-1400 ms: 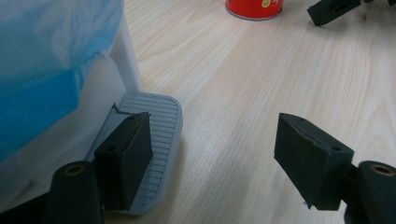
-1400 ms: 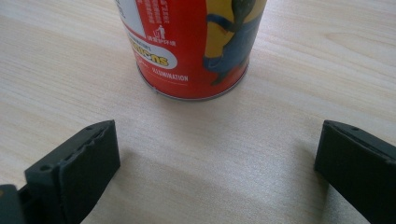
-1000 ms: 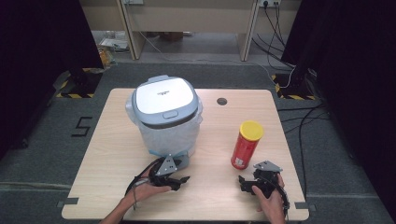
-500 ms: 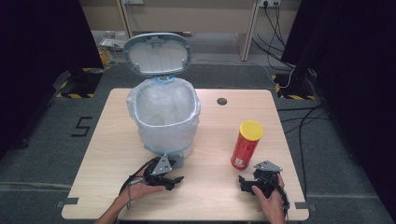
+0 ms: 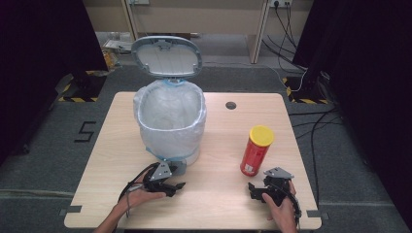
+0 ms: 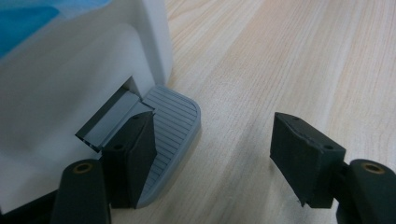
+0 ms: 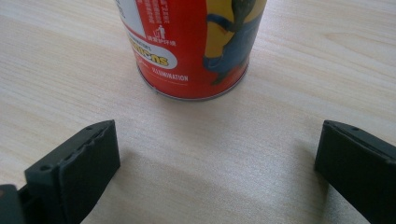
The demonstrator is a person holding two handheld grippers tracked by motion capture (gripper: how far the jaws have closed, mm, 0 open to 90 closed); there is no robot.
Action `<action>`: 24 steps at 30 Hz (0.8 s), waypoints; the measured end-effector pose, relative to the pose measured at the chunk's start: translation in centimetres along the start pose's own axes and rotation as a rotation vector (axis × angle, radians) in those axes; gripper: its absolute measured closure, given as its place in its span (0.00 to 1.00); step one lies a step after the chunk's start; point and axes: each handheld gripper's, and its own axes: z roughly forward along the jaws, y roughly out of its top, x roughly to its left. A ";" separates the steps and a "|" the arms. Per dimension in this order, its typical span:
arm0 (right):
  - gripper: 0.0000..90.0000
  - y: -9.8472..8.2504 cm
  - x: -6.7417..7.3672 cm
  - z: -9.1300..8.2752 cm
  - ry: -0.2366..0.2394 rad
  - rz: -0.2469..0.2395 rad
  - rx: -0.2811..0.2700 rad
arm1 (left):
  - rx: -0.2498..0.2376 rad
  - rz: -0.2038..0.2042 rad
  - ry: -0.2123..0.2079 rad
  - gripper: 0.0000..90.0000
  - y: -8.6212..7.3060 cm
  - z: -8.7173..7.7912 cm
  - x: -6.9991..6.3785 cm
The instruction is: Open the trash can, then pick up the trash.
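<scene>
Red can (image 5: 256, 151) stands upright on the table (image 5: 218, 204), long axis vertical, just ahead of the right tool (image 5: 252, 190). That tool is by far the nearer one; its jaws are wide apart and empty, level with the can's base and not touching it. The left tool (image 5: 179, 187), jaws also apart with nothing between them, rests one jaw on the grey pedal (image 6: 173, 126) of the bin (image 5: 170, 141), whose lid (image 5: 166, 57) stands open, so the can's way in lies up and to its left.
</scene>
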 end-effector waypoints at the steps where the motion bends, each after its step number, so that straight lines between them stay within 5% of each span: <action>1: 0.00 0.0 0.0 0.0 0.000 0.000 0.000 | 0.001 0.001 0.001 0.34 0.0 0.0 0.0; 10: 0.00 0.0 0.0 0.0 0.000 0.002 0.000 | -0.004 0.015 0.023 0.34 0.0 0.1 -0.3; 15: 0.00 0.0 0.0 0.0 0.000 0.000 0.000 | 0.016 0.062 0.052 0.34 -0.1 0.2 -0.8; 24: 0.00 0.0 0.0 0.0 -0.002 0.001 0.000 | 0.002 0.055 0.068 0.34 -0.2 0.2 -1.0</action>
